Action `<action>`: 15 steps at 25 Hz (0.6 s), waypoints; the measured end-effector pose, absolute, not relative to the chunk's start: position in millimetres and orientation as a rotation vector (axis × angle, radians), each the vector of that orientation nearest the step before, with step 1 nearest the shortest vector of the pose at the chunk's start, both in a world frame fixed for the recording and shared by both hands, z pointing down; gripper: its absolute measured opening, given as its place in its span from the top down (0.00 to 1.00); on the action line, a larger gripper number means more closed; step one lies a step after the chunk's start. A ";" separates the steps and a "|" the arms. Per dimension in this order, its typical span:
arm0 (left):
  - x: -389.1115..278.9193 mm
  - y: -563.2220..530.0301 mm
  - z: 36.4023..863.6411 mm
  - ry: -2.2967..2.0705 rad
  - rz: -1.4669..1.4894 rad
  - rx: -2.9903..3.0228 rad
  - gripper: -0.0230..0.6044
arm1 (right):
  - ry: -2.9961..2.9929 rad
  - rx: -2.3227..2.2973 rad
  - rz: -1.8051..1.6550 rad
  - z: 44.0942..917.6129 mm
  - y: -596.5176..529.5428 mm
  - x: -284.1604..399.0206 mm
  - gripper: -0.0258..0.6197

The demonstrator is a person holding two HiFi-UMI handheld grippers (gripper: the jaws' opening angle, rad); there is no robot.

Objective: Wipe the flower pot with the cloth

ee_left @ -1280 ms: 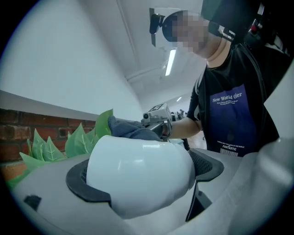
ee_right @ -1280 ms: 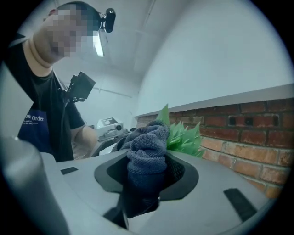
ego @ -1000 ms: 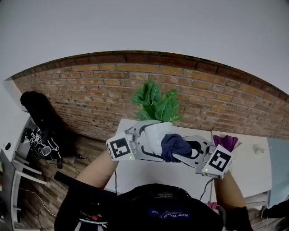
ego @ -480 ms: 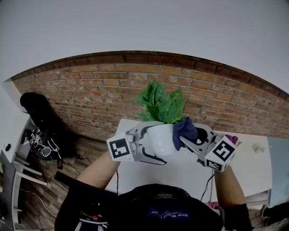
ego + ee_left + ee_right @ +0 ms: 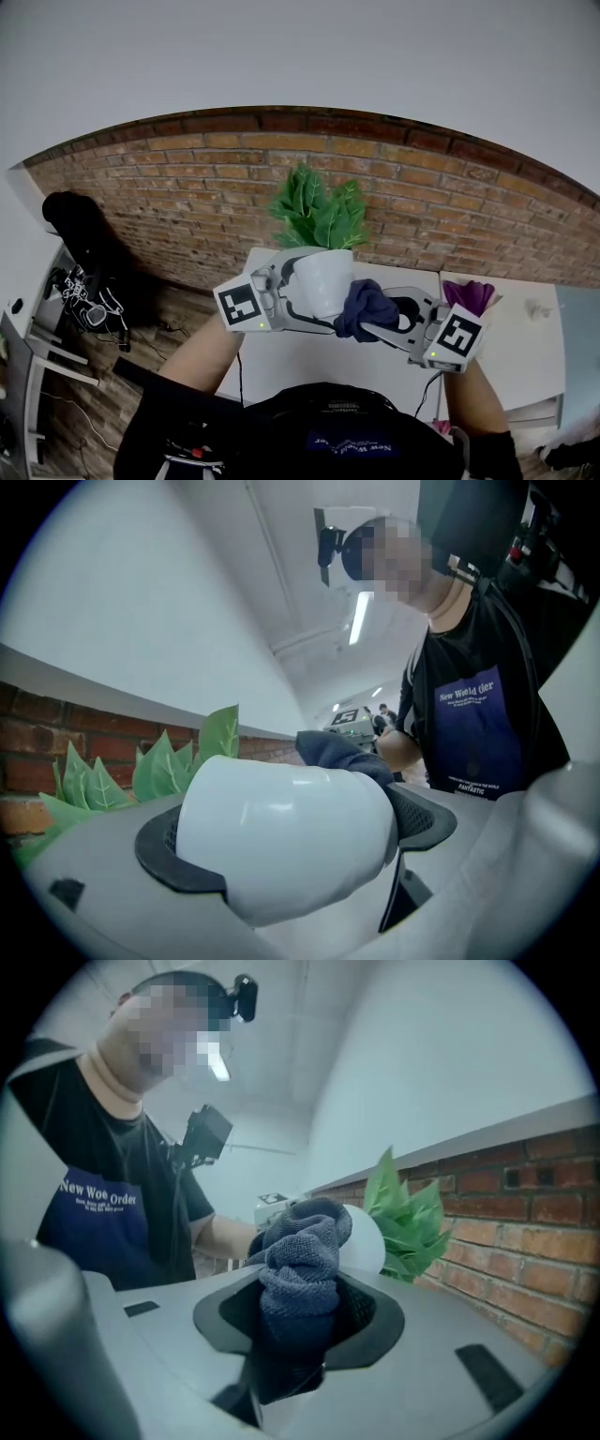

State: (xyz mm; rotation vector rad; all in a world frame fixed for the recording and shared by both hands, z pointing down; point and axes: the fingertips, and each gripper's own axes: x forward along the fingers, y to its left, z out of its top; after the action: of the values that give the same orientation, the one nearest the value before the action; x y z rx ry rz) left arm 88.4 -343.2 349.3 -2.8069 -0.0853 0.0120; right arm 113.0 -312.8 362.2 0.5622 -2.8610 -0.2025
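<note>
Both grippers raised: left gripper [image 5: 298,302] clamps flower pot [image 5: 323,280], right gripper [image 5: 375,319] presses cloth [image 5: 366,307] against it.

The flower pot [image 5: 281,841] is smooth, glossy white, ceramic or plastic, catching bright highlights. The cloth [image 5: 298,1269] is dark blue, nubbly, matt towelling. The leaves [image 5: 319,211] look like matt plastic. The brick wall [image 5: 187,187] is rough; the table [image 5: 300,361] is smooth and white.

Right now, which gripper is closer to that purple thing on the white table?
Right. The right gripper, shut on the cloth, is close beside the purple thing; the left gripper, clamped on the flower pot, is farther off, past the cloth.
</note>
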 end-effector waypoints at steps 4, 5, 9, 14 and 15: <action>83.7 -333.2 340.5 -0.184 0.054 -2.822 0.08 | -2.896 0.908 -0.130 335.9 -359.4 143.0 0.75; 82.0 -330.8 337.9 -0.211 0.057 -2.819 0.08 | -2.858 0.965 -0.144 333.9 -369.1 142.4 0.75; 79.2 -325.0 329.1 -0.245 0.085 -2.810 0.08 | -2.772 0.957 -0.226 335.9 -373.0 126.0 0.75; 78.6 -324.7 330.9 -0.209 0.060 -2.800 0.08 | -2.773 0.847 -0.255 348.6 -350.3 119.6 0.75; 78.5 -324.9 331.4 -0.205 0.057 -2.802 0.08 | -2.775 0.832 -0.243 352.6 -346.6 119.0 0.75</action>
State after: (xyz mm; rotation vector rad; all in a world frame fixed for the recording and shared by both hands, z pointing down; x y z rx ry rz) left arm 78.5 -324.9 331.4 -2.8017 -0.2052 0.0574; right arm 119.0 -346.6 352.6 0.8325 -2.7749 -0.2426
